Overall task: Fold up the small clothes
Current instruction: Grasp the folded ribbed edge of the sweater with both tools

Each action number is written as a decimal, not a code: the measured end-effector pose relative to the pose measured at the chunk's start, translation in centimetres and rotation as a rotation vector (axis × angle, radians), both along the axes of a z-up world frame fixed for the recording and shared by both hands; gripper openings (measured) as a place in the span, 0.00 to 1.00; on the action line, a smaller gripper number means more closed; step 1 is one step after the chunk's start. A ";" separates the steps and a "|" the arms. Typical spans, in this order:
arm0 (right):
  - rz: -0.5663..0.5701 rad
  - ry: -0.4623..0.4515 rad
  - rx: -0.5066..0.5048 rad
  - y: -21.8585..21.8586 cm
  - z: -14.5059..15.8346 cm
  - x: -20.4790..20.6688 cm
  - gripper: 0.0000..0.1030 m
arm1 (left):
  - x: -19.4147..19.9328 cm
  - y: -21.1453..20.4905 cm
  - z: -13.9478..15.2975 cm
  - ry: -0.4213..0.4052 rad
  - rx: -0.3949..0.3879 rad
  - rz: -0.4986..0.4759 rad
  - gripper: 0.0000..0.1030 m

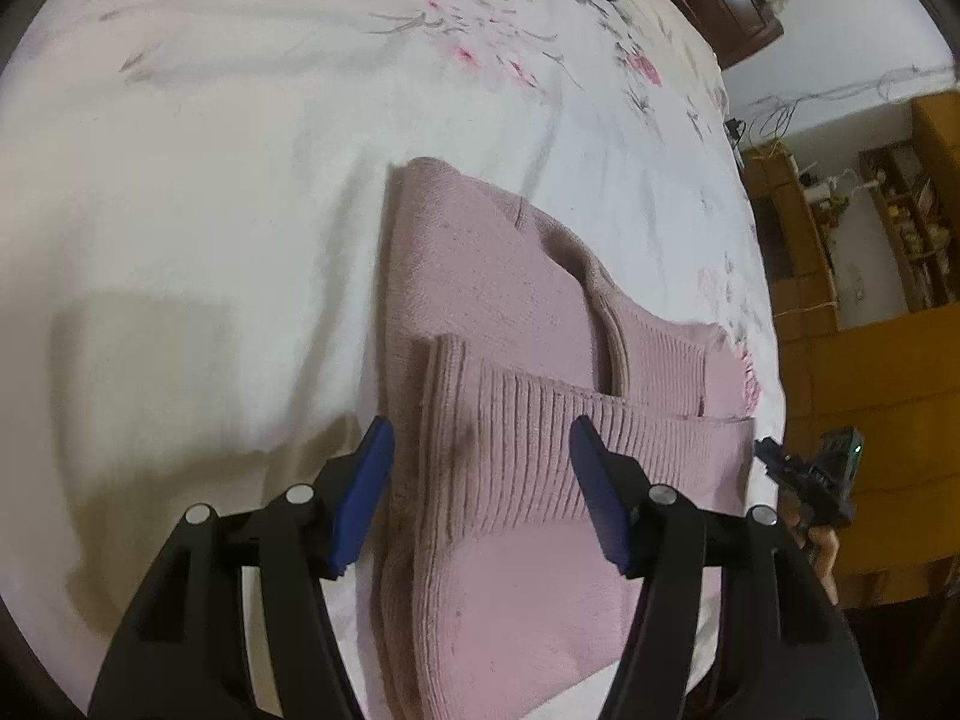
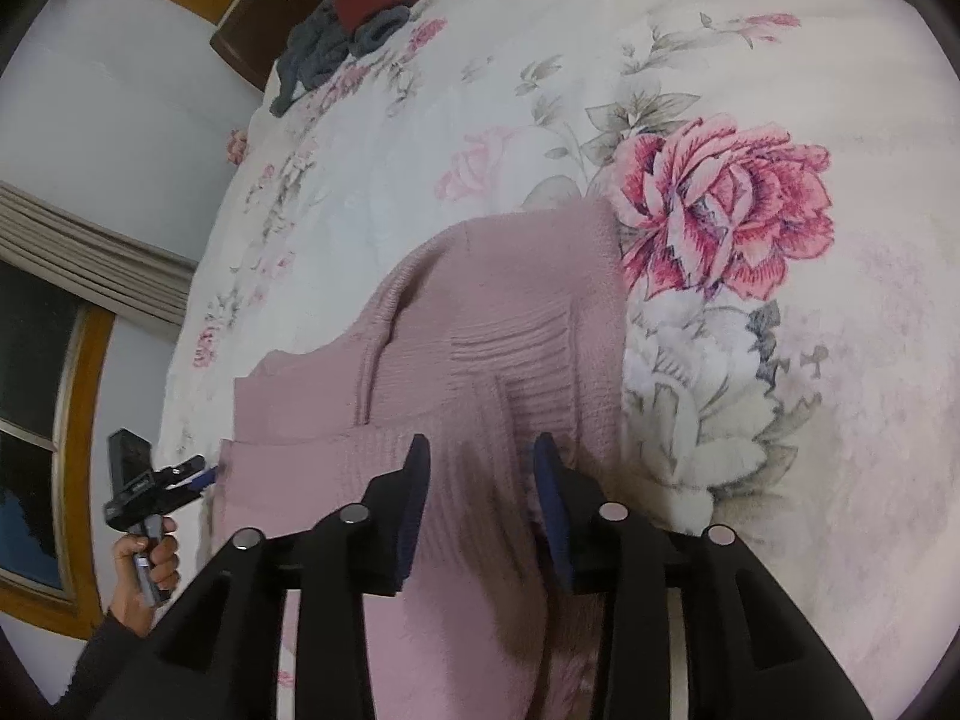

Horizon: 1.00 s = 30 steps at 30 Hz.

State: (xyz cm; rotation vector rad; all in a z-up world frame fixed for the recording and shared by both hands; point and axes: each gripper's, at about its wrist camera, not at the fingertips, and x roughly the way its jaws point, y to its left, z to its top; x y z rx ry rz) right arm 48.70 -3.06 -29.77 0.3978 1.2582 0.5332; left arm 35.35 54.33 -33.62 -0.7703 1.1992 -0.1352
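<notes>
Garment: a dusty-pink knitted sweater (image 1: 498, 300) with ribbed hem and cuffs lies partly folded on the bed, its ribbed band turned over the body on the near side.
Left gripper: the left gripper (image 1: 480, 450) with black arms and blue pads hovers at the near left corner of the sweater; its jaws are spread wide, one pad just outside the left folded edge, the other over the ribbed band. Whether the pads touch the knit I cannot tell.
Right gripper: the right gripper (image 2: 480, 468) hangs over the near right part of the sweater, jaws apart with pink knit showing between them; nothing is pinched as far as the view shows.
Cross views: from the right wrist camera the left gripper sits at the sweater's left edge, held by a hand (image 2: 147, 558) in a dark sleeve; from the left wrist camera the right gripper appears small at the sweater's right edge.
Surface: a white bedspread (image 2: 780, 90) printed with pink roses and grey leaves covers the bed; one large rose lies just beside the sweater's far right corner.
Far end: a heap of grey and dark red clothes (image 2: 348, 24) rests well apart from the sweater.
Room: orange-brown wooden shelving (image 1: 888, 228), pale walls, a wood-framed dark window (image 2: 36, 408) under a pleated curtain.
</notes>
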 end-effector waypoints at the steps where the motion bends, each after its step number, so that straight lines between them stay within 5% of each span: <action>1: 0.003 -0.003 -0.018 0.0 -0.2 0.1 0.37 | 0.2 -0.4 -0.1 0.005 0.008 -0.018 0.48; 5: 0.005 -0.009 -0.031 0.1 -0.5 0.3 0.37 | 0.2 -1.3 -0.7 0.018 0.034 -0.063 0.35; 9: 0.027 -0.018 -0.054 0.1 -0.7 0.2 0.36 | -0.1 -1.5 -0.5 -0.003 0.055 -0.067 0.10; 20: 0.094 -0.144 -0.137 1.9 0.2 -1.4 0.33 | -0.8 -2.3 1.1 -0.074 0.109 -0.084 0.08; 24: 0.131 -0.164 -0.164 2.7 0.1 -1.7 0.11 | -0.9 -2.4 1.2 -0.078 0.110 -0.075 0.08; 30: 0.115 -0.235 -0.128 1.9 2.7 -3.6 0.10 | -2.3 -3.0 4.0 -0.166 0.096 -0.068 0.07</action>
